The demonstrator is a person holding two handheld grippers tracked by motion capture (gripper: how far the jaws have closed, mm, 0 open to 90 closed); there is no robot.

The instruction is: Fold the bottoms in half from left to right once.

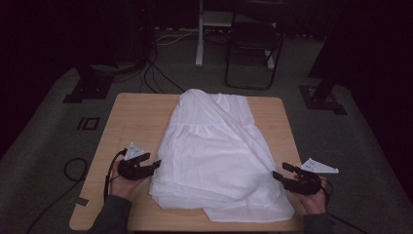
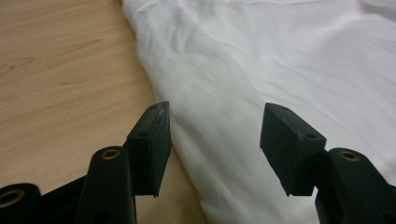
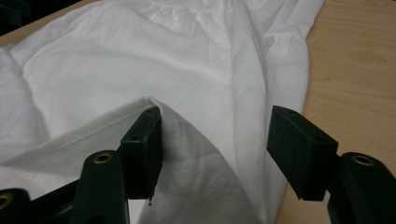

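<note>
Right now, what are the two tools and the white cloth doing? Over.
Left tool open, beside white cloth. Right tool open, cloth fold draped against one jaw. Nothing in the way on the table.

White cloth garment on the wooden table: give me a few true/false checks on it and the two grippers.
1. The white cloth garment lies on the light wooden table. True.
2. The left gripper is clamped on the garment. False: its jaws stand open, with the garment's edge beyond them.
3. The right gripper has its jaws open. True; a raised fold of the garment lies against one jaw, but the jaws do not press on it.
4. The garment is dark blue. False: it is white.
5. Both grippers sit at the table's far edge. False: they flank the garment near the table's near edge.
</note>
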